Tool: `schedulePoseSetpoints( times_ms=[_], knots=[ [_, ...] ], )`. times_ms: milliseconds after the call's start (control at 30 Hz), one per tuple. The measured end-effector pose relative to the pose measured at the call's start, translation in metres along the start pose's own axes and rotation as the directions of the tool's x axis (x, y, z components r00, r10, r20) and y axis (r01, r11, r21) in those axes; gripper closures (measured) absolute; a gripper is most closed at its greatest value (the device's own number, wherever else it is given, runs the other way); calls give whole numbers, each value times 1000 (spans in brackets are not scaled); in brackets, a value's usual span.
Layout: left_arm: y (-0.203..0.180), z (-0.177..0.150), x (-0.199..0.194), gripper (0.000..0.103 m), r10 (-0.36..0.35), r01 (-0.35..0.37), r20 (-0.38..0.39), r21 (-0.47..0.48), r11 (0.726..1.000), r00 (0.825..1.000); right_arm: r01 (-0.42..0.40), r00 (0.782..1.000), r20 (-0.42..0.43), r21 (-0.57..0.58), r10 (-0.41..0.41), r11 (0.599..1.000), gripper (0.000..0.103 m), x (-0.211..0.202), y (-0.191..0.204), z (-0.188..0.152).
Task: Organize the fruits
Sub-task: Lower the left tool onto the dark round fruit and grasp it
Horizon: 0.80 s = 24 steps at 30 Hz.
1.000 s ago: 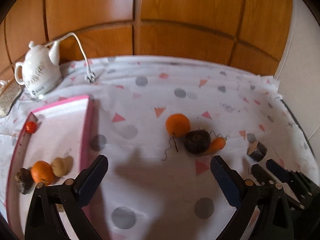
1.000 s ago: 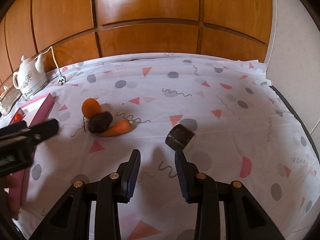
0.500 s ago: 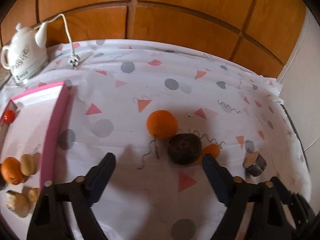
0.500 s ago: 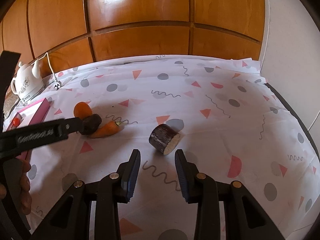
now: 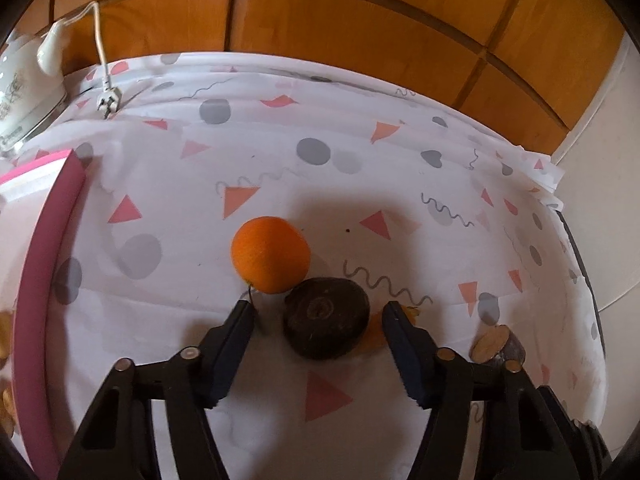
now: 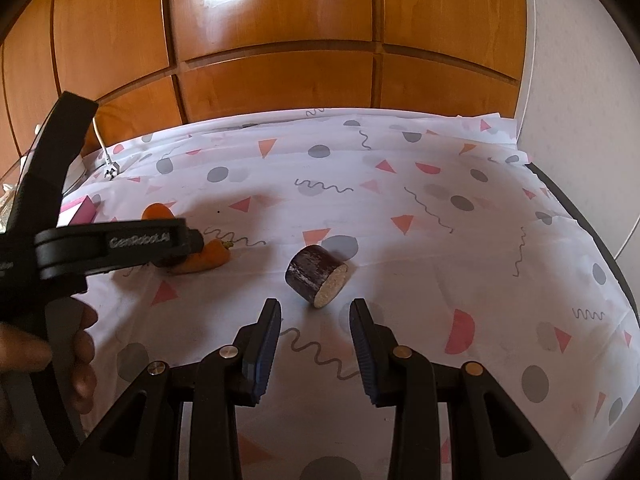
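An orange (image 5: 271,255) lies on the patterned cloth, touching a dark round fruit (image 5: 326,323). A carrot (image 5: 374,334) lies behind the dark fruit, mostly hidden; it shows in the right wrist view (image 6: 200,261). My left gripper (image 5: 318,314) is open, its fingers on either side of the dark fruit. A dark cut cylinder with a pale end (image 6: 317,275) lies just ahead of my right gripper (image 6: 315,316), which is open and empty. The cylinder also shows in the left wrist view (image 5: 496,347).
A pink-rimmed tray (image 5: 40,248) lies at the left with several small fruits at its near end. A white kettle (image 5: 24,92) and its plug (image 5: 107,101) stand at the back left. Wooden panels back the table. The left gripper's body (image 6: 100,246) crosses the right wrist view.
My left gripper has moved forward and right, from beside the tray to around the dark fruit. My right gripper has come a little closer to the cut cylinder.
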<state>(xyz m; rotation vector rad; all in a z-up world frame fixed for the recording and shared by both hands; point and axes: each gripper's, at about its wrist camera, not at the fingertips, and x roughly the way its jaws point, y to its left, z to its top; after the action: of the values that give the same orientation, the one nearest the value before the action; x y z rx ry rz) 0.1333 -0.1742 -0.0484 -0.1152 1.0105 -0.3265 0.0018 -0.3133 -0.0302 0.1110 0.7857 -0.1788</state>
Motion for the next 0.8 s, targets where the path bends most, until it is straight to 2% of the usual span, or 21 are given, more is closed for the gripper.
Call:
schedulePoseSetpoints(
  times_ms=[67,267,400,467,600,733,800],
  knots=[
    [2,0,-1,58,-39,39,1,3,999,999,-4,1000,0,-1,4,1000,67,0,0,0],
    [11,-16,-17,59,-80,80,-8,66,995,997,-35,999,-19,26,35,999,67,2,-3,-1],
    [23,-37,-33,59,-57,56,13,90,994,998,-51,998,-26,29,52,998,67,1,-3,-3],
    [29,-48,-41,59,-48,43,47,109,993,998,-87,995,-36,28,88,996,67,1,-2,-3],
    [34,-60,-45,58,-47,33,93,143,989,995,-171,983,-64,46,173,984,67,4,2,-2],
    [30,-67,-42,58,-24,-1,125,196,981,992,-271,954,-105,97,281,958,67,12,7,2],
    [30,-67,-44,59,-24,0,121,196,981,992,-294,945,-119,107,305,950,67,16,12,4]
  ],
)
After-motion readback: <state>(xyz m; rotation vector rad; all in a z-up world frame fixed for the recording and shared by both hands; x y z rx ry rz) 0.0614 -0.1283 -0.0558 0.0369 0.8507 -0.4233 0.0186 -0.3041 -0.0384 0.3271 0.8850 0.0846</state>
